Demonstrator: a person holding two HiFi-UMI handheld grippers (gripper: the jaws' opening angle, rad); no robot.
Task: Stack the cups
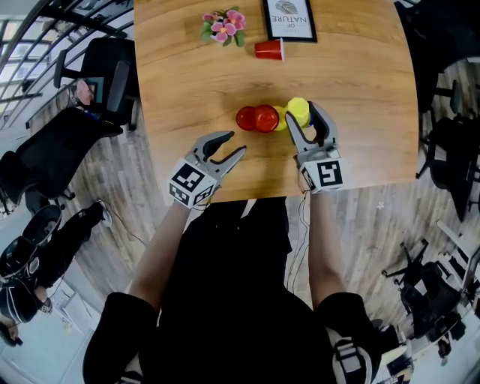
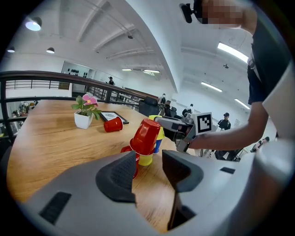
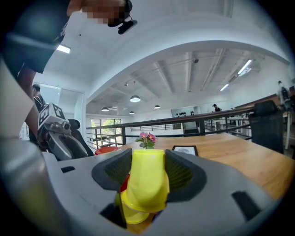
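Frame [image 1: 289, 20] reads "OF NATURE" (upside down), beside toppled red cup [image 1: 268, 49].

Potted pink flowers [image 1: 225, 27] beside a framed print [image 1: 289, 19] on the wooden table [image 1: 360, 97]; black chairs [image 1: 112, 71] alongside.

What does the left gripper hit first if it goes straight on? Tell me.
Most likely the cup cluster: the tilted red cup and the yellow cup showing below it lie in line with the left gripper's open jaws. Which of the two is nearer is unclear.
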